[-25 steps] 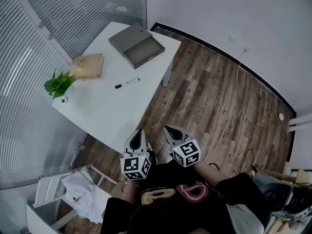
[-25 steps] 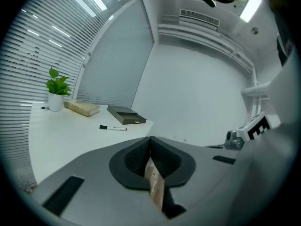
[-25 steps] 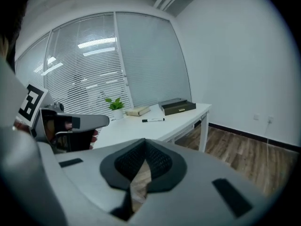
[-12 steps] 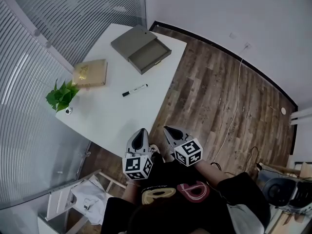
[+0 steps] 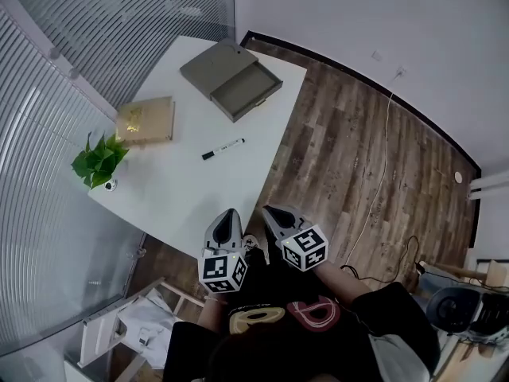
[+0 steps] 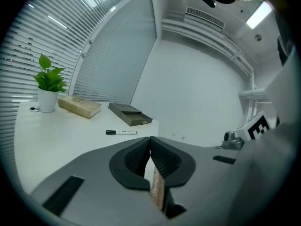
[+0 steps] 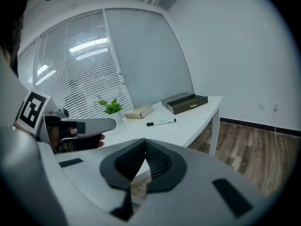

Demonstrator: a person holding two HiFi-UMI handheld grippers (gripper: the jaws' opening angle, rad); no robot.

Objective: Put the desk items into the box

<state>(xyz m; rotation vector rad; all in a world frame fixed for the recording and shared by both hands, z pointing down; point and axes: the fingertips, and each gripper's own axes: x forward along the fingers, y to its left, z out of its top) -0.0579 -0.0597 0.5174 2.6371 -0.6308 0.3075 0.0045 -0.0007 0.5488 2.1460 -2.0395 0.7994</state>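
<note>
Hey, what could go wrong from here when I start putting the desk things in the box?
The marker is thin and lies flat on the table; a clumsy pinch may roll it away. The plant stands near the table's edge close to the book, so reaching for the book might tip it. Both the left gripper and right gripper are shut; they must open first.

counter [image 5: 183, 189]: white, smooth, matt
box [image 5: 231, 78]: grey, matt, card-like
book [image 5: 145, 120]: tan matt cover
marker [image 5: 223, 149]: smooth white plastic barrel, black cap
plant pot [image 6: 47, 100]: white, smooth, slightly glossy
floor [image 5: 358, 157]: wood planks, streaked grain, low sheen
left gripper [image 6: 150, 138]: grey matt plastic shell; black ribbed jaws
</note>
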